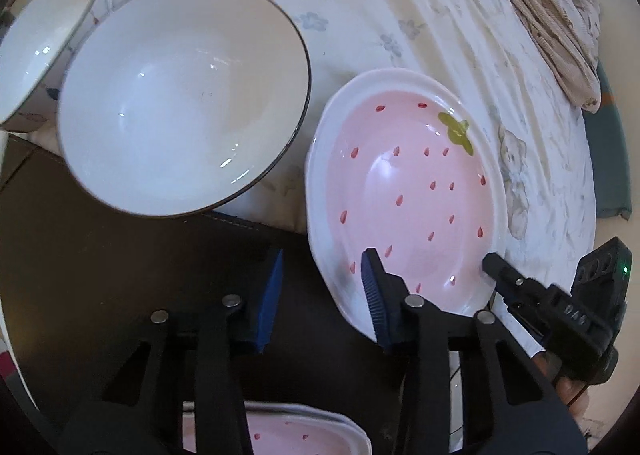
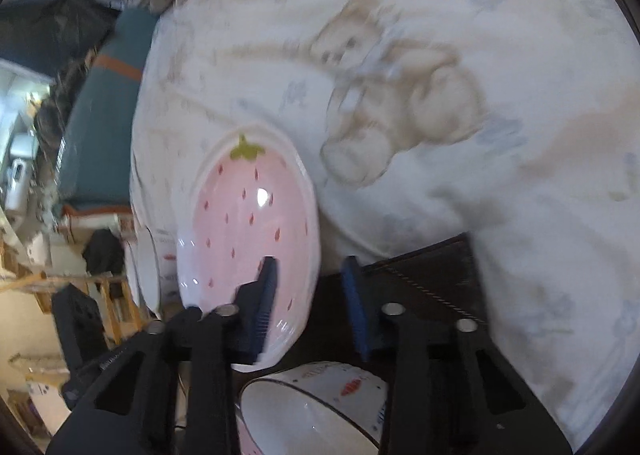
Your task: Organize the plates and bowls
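1. Your right hand-held gripper (image 2: 310, 287) stands with its blue pads apart around the near rim of the strawberry plate (image 1: 404, 199): one pad is over the pink inside, the other is outside the rim. It is not clamped yet, as far as I can judge.
2. The plate lies half on the bear-print bedsheet (image 1: 400, 15) and half on the dark bench (image 1: 100, 255), so it is tilted. Close slowly on the rim and go deep enough (glazed ceramic slips easily).
3. Your left hand-held gripper (image 1: 320, 287) is also apart and holds nothing. Keep it away from the white bowl (image 1: 184, 99) just beside the plate.
4. Lift the plate level, then carry it to the second strawberry plate (image 1: 288, 435) below the left gripper, which looks like the stack.
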Demonstrator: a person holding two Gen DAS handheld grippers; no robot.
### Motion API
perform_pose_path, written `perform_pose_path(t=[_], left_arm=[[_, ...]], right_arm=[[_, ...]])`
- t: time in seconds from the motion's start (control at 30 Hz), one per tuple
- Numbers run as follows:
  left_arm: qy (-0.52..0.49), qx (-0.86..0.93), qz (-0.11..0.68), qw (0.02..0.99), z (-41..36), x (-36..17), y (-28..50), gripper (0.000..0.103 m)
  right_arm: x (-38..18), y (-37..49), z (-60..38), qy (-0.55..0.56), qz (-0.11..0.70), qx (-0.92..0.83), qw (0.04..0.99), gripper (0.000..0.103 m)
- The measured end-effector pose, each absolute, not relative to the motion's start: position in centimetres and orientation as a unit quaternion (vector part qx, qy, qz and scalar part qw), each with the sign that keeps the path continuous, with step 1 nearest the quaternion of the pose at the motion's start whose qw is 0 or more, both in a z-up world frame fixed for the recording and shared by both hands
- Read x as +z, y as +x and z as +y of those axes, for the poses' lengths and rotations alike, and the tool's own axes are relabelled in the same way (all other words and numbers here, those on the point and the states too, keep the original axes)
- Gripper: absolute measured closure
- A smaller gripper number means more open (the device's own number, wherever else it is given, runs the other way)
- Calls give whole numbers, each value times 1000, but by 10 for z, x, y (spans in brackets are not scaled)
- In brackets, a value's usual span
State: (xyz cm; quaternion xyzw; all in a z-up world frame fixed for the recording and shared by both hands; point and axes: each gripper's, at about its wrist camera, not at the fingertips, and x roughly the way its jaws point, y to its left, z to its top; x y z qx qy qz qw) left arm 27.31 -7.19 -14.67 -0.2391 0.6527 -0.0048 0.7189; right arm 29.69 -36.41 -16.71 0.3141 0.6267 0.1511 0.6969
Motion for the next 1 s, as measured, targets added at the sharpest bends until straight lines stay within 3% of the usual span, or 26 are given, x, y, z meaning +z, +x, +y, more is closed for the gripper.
perform_pose_path(t=[0.03,0.1,0.2,0.67,0.77,1.0], left_arm=[[-242,-6,657,714,-72,-151,276,73],[-246,-11,659,710,-73,-156,278,79],[-231,-12,657,718,-79,-154,282,80],[-227,-8,654,722,-84,-165,308,76],[-218,-6,650,728,-86,-163,308,76],[-215,-12,636,741,-89,-147,308,82]], right_arm=[[-168,297,-361,308,627,152,699,89],[-168,297,-359,293,626,146,708,93],[-169,297,-364,299,620,146,711,95],[-176,301,-384,336,603,163,705,95],[-184,306,-369,317,622,176,693,91],[-174,304,-357,281,613,165,719,88]])
